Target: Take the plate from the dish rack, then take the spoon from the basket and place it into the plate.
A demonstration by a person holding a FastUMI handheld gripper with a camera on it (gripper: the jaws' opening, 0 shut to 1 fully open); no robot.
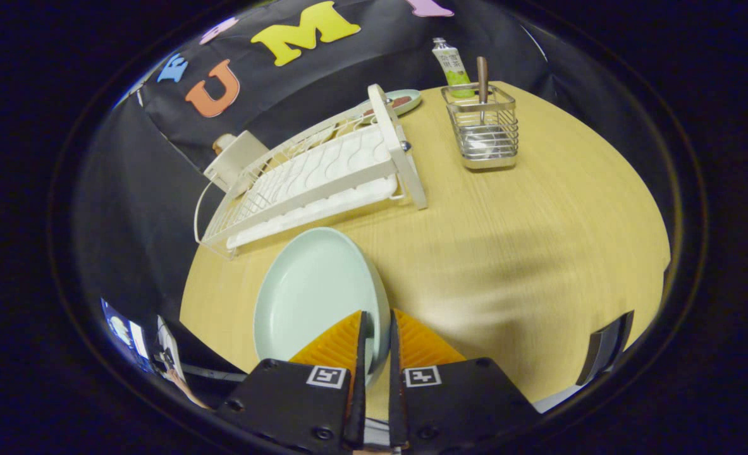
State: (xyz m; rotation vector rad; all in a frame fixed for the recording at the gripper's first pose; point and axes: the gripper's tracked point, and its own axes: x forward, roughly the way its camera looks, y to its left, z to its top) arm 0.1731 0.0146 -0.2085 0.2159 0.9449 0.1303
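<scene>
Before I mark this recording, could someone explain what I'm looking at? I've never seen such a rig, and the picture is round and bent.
No robot here: a person carries a hand-held two-finger gripper, and a fisheye camera riding on it looks forward along the fingers, hence the bent picture. The fingers are closed on the rim of a pale green plate, held over a wooden table. Beyond the plate lies a white dish rack, with another dish behind it. Further off stands a wire basket holding a spoon and a tube.
</scene>
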